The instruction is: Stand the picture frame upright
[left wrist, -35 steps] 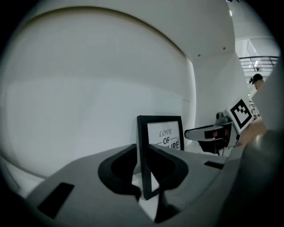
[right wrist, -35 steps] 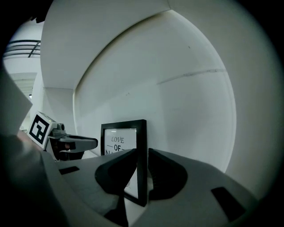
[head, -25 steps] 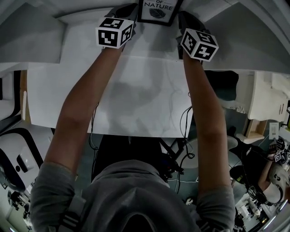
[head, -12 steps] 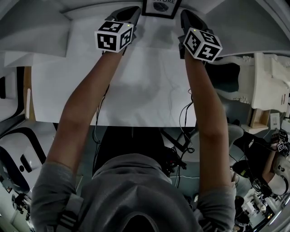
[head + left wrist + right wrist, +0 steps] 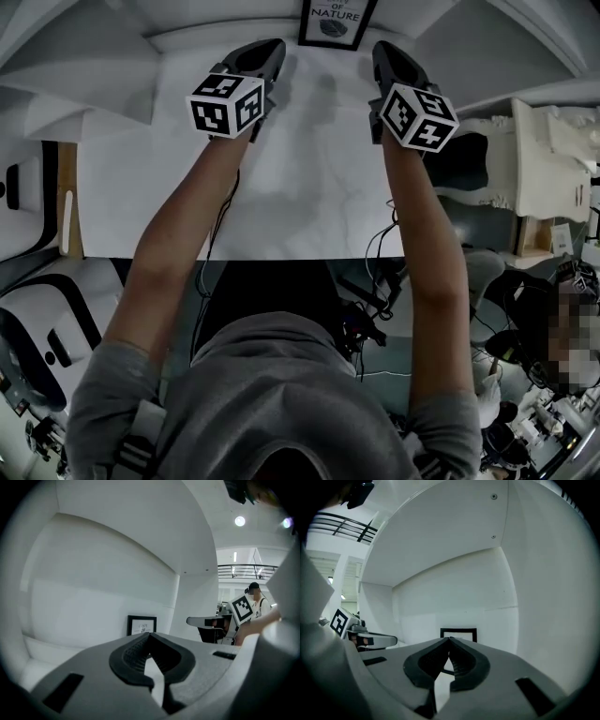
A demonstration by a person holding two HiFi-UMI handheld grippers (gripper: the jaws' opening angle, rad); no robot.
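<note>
A black picture frame (image 5: 336, 22) with a white print stands upright at the far end of the white table (image 5: 234, 202), against the back wall. It also shows as a small frame (image 5: 141, 625) in the left gripper view and behind the jaw tips (image 5: 459, 633) in the right gripper view. My left gripper (image 5: 272, 53) is shut and empty, left of the frame and apart from it. My right gripper (image 5: 384, 56) is shut and empty too, just right of the frame. Both point at the back wall.
White curved walls (image 5: 454, 573) enclose the table's far end on both sides. Cables (image 5: 380, 248) hang over the near table edge. A white ornate furniture piece (image 5: 534, 159) stands to the right. A person (image 5: 255, 599) is in the distance.
Both grippers have drawn back toward me and a little apart from the frame, which stays standing at the back.
</note>
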